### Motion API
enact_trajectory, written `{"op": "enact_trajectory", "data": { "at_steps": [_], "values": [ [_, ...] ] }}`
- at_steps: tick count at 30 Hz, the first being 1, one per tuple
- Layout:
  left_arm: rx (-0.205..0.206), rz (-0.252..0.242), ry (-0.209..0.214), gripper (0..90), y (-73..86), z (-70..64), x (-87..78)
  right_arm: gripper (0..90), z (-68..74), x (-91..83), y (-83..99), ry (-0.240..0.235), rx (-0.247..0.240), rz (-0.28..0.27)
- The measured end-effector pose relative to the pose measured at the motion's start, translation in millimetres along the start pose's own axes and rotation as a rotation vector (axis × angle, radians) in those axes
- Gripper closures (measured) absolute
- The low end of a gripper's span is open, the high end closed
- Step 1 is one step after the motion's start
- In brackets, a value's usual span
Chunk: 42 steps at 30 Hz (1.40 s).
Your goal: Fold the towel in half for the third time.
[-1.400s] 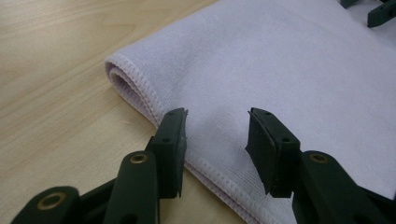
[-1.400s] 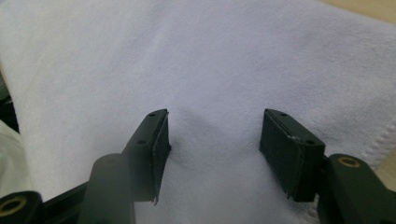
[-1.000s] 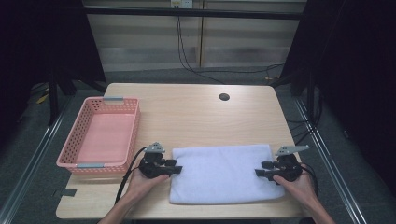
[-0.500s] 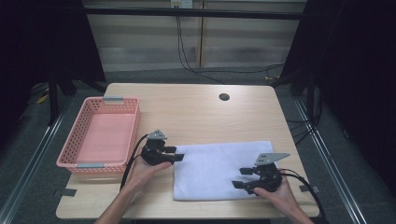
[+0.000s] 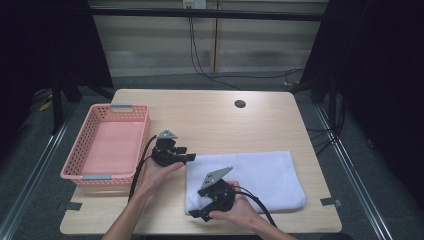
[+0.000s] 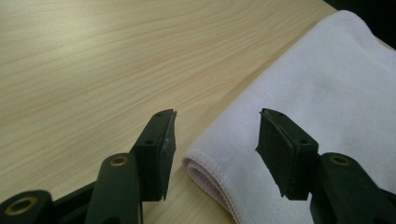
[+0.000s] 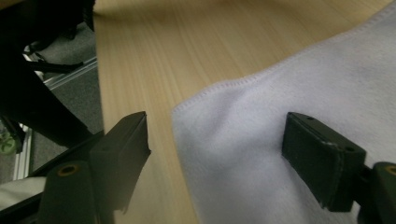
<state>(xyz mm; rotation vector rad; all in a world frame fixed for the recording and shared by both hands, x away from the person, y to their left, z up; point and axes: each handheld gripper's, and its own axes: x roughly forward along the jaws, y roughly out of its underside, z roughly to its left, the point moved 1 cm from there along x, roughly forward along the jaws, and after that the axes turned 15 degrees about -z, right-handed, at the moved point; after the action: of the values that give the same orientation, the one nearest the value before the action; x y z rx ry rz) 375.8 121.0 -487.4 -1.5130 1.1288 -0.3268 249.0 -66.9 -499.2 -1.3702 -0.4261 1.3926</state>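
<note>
— My fingers (image 6: 159, 149) on the left gripper (image 5: 190, 158) stand wide apart, and they hold nothing. Between them I see the corner of the white towel (image 5: 255, 177). The folded hem of this corner lies just beside my left finger, and the other finger hangs over the cloth itself.

— And your right gripper (image 5: 196, 214)? Where is the towel for that one?

— Its jaws are also wide open and empty. In the right gripper view one finger (image 7: 122, 154) is over the bare wood of the table (image 5: 210, 117), and the other finger (image 7: 322, 156) is over the towel. The stitched edge of the towel runs between the two. I cannot tell if the pads touch the cloth.

— Where does the towel lie on the table?

— It lies flat, folded, on the near right part of the table. From the high view my left gripper is at its far left corner and my right gripper is at its near left corner. The pink basket (image 5: 111, 141) stands at the left side, apart from the towel, close to my left hand (image 5: 157, 172).
</note>
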Motion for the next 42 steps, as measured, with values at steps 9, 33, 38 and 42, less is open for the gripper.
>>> {"op": "enact_trajectory", "data": {
  "at_steps": [9, 33, 38, 42],
  "values": [
    [-0.021, -0.004, -0.023, 45.4, 0.8, 8.0, -3.4, 19.9, 3.3, 3.0, 6.6, 0.024, -0.055, -0.008],
    [-0.021, 0.049, -0.041, 38.9, 12.1, 12.1, 9.5, 72.0, 5.0, -0.6, 11.3, 0.180, -0.249, -0.020],
    [0.048, 0.138, 0.043, 65.4, 16.9, -0.5, 15.8, 78.3, -3.9, -3.3, 9.9, 0.159, -0.168, -0.039],
    [0.004, 0.114, 0.067, 80.4, 16.3, 1.0, 14.8, 79.4, -9.3, -4.6, 7.5, 0.130, -0.105, -0.051]
  ]
}}
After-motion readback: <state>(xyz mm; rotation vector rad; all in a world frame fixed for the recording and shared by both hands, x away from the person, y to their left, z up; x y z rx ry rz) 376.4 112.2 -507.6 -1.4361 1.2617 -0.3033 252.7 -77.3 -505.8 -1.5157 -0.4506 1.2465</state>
